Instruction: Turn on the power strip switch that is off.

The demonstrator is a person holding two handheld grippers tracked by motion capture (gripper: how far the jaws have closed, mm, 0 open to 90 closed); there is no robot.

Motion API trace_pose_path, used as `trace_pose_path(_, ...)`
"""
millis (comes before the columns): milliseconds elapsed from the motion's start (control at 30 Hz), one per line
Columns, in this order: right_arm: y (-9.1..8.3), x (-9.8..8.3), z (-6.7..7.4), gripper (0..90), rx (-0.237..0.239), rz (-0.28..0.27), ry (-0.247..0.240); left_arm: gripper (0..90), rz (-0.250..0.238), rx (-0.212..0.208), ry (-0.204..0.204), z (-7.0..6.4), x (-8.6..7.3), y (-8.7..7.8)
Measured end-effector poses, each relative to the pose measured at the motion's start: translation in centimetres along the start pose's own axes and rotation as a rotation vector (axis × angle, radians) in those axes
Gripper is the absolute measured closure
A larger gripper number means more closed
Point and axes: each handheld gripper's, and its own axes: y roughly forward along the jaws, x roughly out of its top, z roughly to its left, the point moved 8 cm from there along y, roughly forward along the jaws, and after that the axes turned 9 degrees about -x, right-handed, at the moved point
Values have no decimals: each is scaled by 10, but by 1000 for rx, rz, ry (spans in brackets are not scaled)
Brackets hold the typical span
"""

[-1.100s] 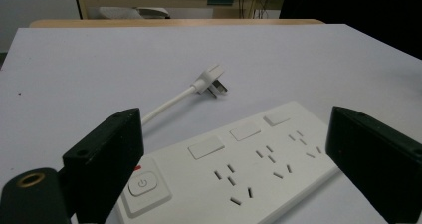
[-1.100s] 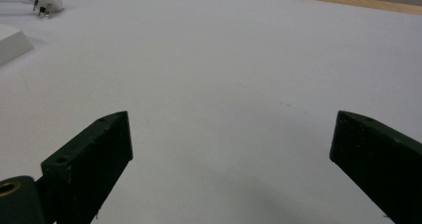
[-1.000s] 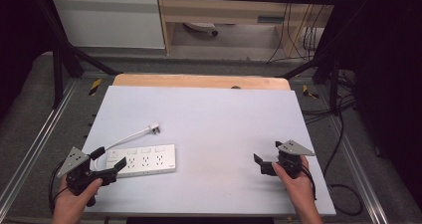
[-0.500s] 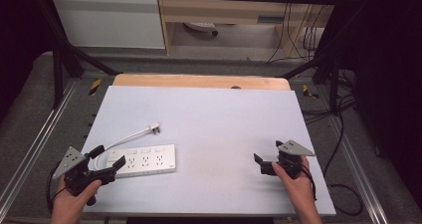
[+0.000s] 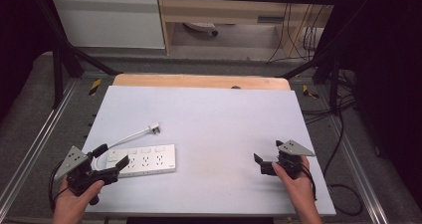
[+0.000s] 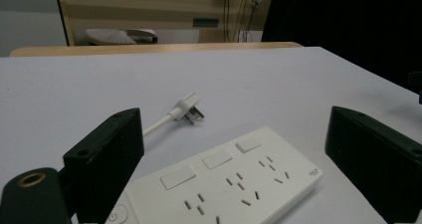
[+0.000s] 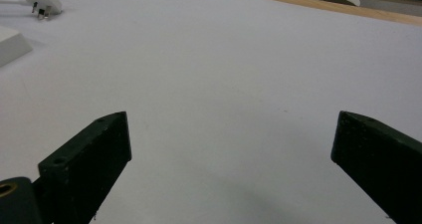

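A white power strip [image 5: 142,160] lies flat on the pale table [image 5: 209,114] at the front left. Its white cable curves away to a plug [image 5: 154,129] resting on the table behind it. My left gripper [image 5: 112,157] is open at the strip's left end, one jaw on each side of that end. In the left gripper view the power strip [image 6: 224,184] lies between the wide-apart jaws of the left gripper [image 6: 234,129], with the plug [image 6: 188,107] beyond. My right gripper [image 5: 260,164] is open at the front right over bare table, with nothing between the jaws of the right gripper [image 7: 231,119].
A wooden board edge [image 5: 199,81] runs along the table's far side. Metal frame rails [image 5: 45,129] flank the table, and cables [image 5: 343,129] trail on the floor to the right. In the right gripper view the plug [image 7: 44,1] and a strip corner [image 7: 10,45] show far left.
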Motion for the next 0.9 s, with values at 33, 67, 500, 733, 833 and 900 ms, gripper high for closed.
trace_pose_path(33,0,0,0,28,0,-1,-1,83,2,1,1,-1,1,1)
trace_pose_path(67,0,0,0,28,0,-1,-1,83,4,2,3,-1,1,1)
trace_pose_path(500,-2,1,-1,28,-4,-3,4,92,11,6,21,-7,19,12)
trace_pose_path(733,-1,0,-1,28,-6,0,5,123,14,-8,30,-12,28,22)
trace_pose_path(833,-2,0,-1,28,-8,-1,5,127,17,-9,33,-12,31,28)
trace_pose_path(900,-2,1,-2,28,-7,-3,7,138,19,-9,28,-12,33,32)
